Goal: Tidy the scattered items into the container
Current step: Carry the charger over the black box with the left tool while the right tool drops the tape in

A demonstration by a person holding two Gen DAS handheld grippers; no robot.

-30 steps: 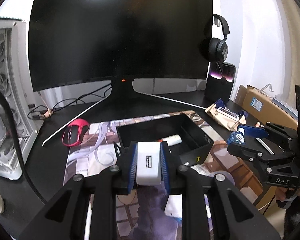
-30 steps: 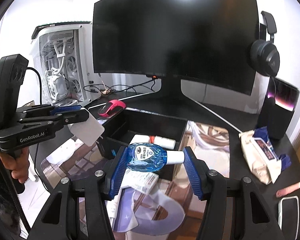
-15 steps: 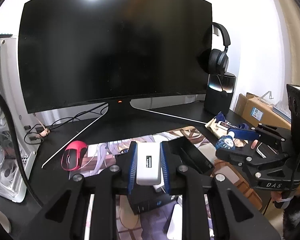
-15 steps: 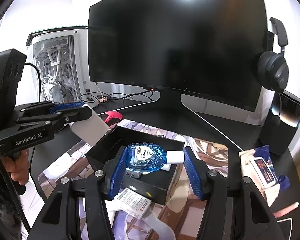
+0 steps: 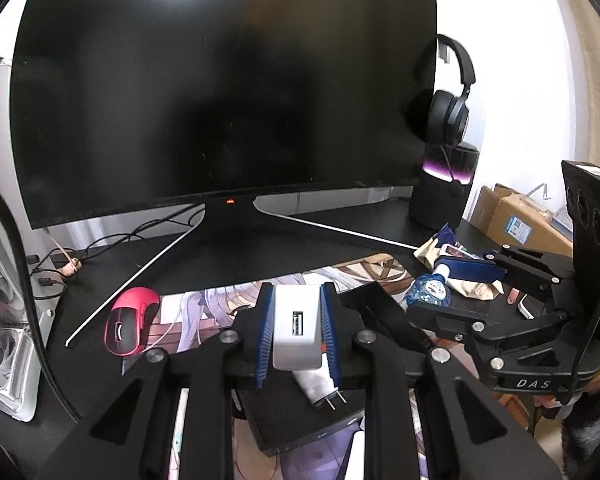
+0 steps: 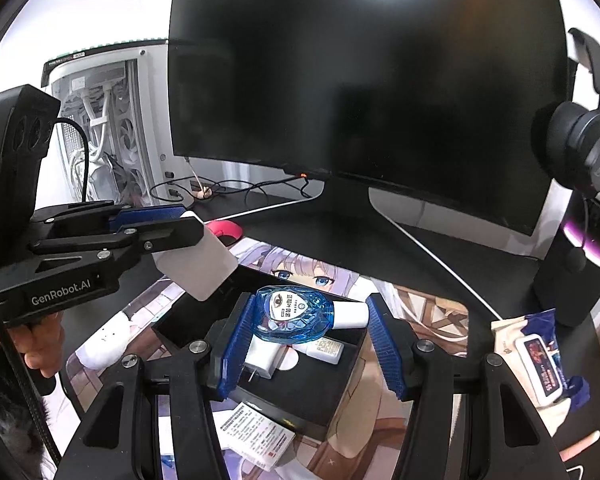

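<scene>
My left gripper point(image 5: 297, 334) is shut on a white charger block point(image 5: 297, 332) and holds it above the black box point(image 5: 300, 416) on the desk mat. A white plug adapter point(image 5: 320, 388) lies in the box. My right gripper point(image 6: 308, 332) is shut on a blue eye-drop bottle point(image 6: 296, 312) with a white cap, held over the same box point(image 6: 300, 392). In the right wrist view the left gripper point(image 6: 172, 228) shows at the left with the white block point(image 6: 198, 268). A small white bottle point(image 6: 326, 348) and an adapter point(image 6: 262, 360) lie in the box.
A large dark monitor point(image 5: 220, 92) stands behind. A red mouse point(image 5: 130, 320) lies left of the box. A white PC case point(image 6: 100, 128) is far left. A wipes packet point(image 6: 536, 356), speaker point(image 6: 580, 256) and headphones point(image 5: 450, 108) are at the right. A leaflet point(image 6: 256, 432) lies before the box.
Both grippers have moved forward over the black box with their items still held. The box now sits lower and closer in both views.
</scene>
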